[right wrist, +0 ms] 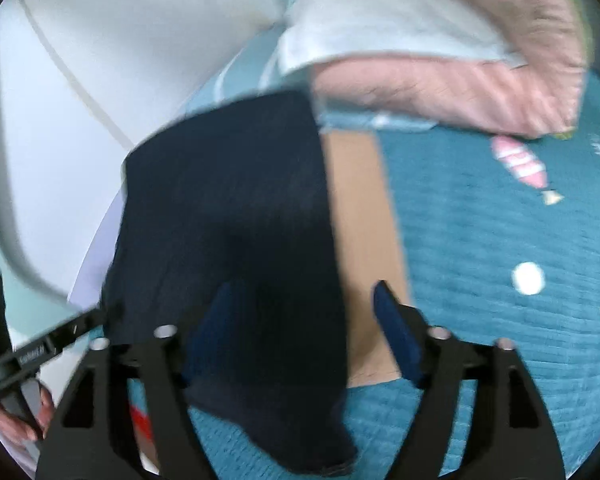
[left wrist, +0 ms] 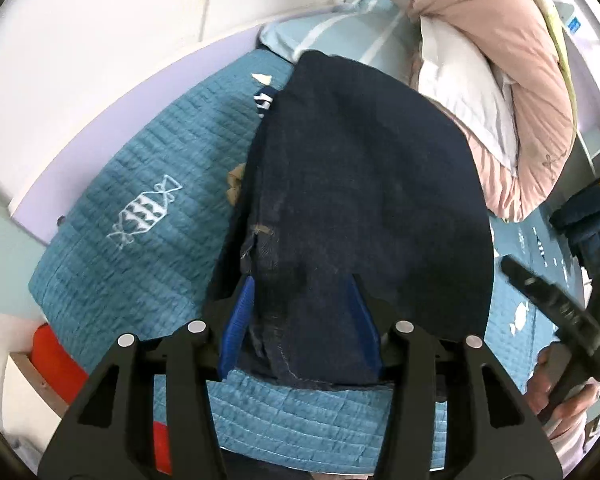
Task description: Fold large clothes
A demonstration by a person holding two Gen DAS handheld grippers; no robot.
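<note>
Item: dark navy garment point(left wrist: 364, 200), large, folded over on itself, lying on the teal quilted bedspread point(left wrist: 112, 168). All places below are given relative to this garment.

Left gripper point(left wrist: 302, 320): blue pads either side of the garment's near edge, jaws parted; the cloth runs between them, and whether the pads still press on it cannot be told.

Right gripper point(right wrist: 304, 328): jaws set wide, the left pad over the garment's near part, the right pad point(right wrist: 396, 332) beyond its right edge, over a tan panel point(right wrist: 364, 240). No pinch on the cloth is seen.

Left wrist view only:
- white fish motif point(left wrist: 146, 212) on the bedspread, left of the garment
- pale striped pillow point(left wrist: 332, 28) beyond its far end
- small navy-and-white striped piece point(left wrist: 265, 102) at its far left edge
- visible seams and pale stitching along its left side
- red object point(left wrist: 56, 356) at the near left, off the bed
- the other gripper in a hand point(left wrist: 556, 400), near right

Right wrist view only (blurred):
- tan panel showing along the garment's right edge, touching it
- pink fish motif point(right wrist: 520, 160) and white dot point(right wrist: 528, 278), well to the right
- a hand point(right wrist: 20, 420) with the other gripper, near left

Both views: pink quilt point(left wrist: 512, 92) with white pillow point(left wrist: 464, 92), beyond the garment to the right.
</note>
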